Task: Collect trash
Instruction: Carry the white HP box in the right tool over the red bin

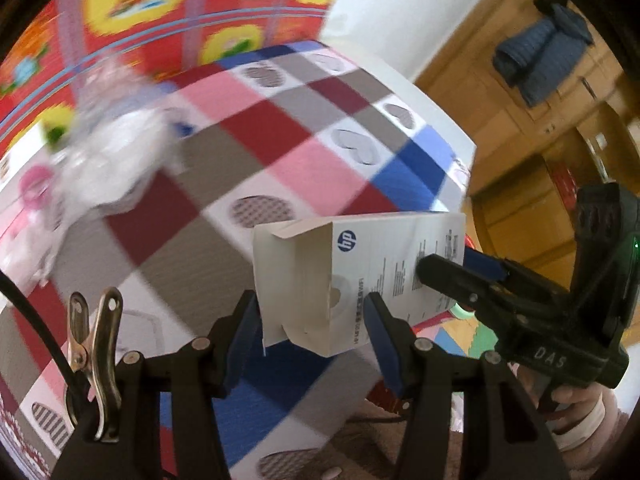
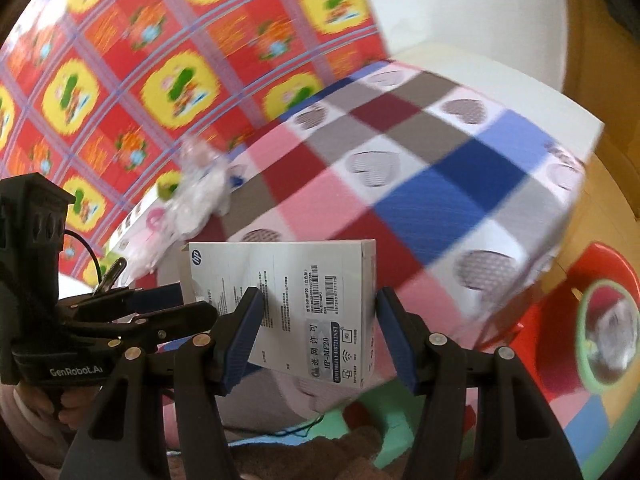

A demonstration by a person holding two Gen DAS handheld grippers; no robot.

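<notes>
A white HP carton (image 1: 360, 276) with an open end flap is held in the air above the checked tablecloth (image 1: 256, 152). My left gripper (image 1: 312, 344) has its blue pads on both sides of the carton's near end. My right gripper (image 1: 448, 268) comes in from the right and clamps the carton's far end. In the right wrist view the carton (image 2: 296, 300) sits between the right gripper's (image 2: 316, 340) pads, and the left gripper (image 2: 180, 304) holds its left end. A crumpled clear plastic wrapper (image 1: 108, 160) lies at the table's far left; it also shows in the right wrist view (image 2: 200, 196).
A pink-printed box (image 1: 28, 196) lies beside the wrapper. A red and yellow patterned cloth (image 2: 140, 60) hangs behind the table. A red bin with a green ring (image 2: 600, 320) stands on the floor to the right, on coloured foam mats (image 2: 384, 420). Wooden cabinets (image 1: 540, 120) stand beyond.
</notes>
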